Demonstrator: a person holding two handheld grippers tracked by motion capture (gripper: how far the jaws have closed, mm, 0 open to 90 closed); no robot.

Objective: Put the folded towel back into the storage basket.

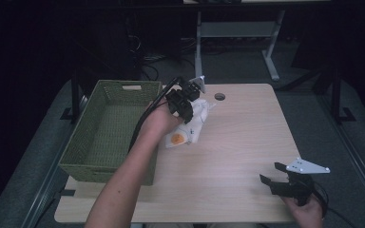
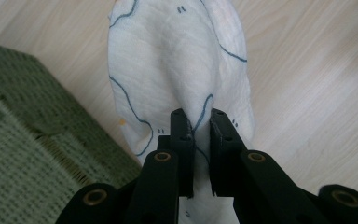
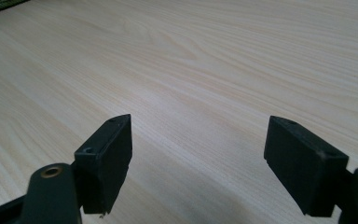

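White cloth [image 1: 194, 124] — pinched in left tool [image 1: 186, 105], just right of green basket [image 1: 108, 133]; right tool [image 1: 276, 176] wide, empty, over bench [image 1: 237, 142].

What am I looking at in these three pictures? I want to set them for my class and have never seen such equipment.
There is no robot: a person at a wooden table holds a pair of black tongs in each hand. One picture is taken from above the table; the other two come from small cameras riding on the tongs, looking along their jaws. The left tongs are shut on a white cloth with thin blue lines, held beside a green woven basket on the table's left side. The right tongs are open with nothing between the jaws, near the table's front right corner.
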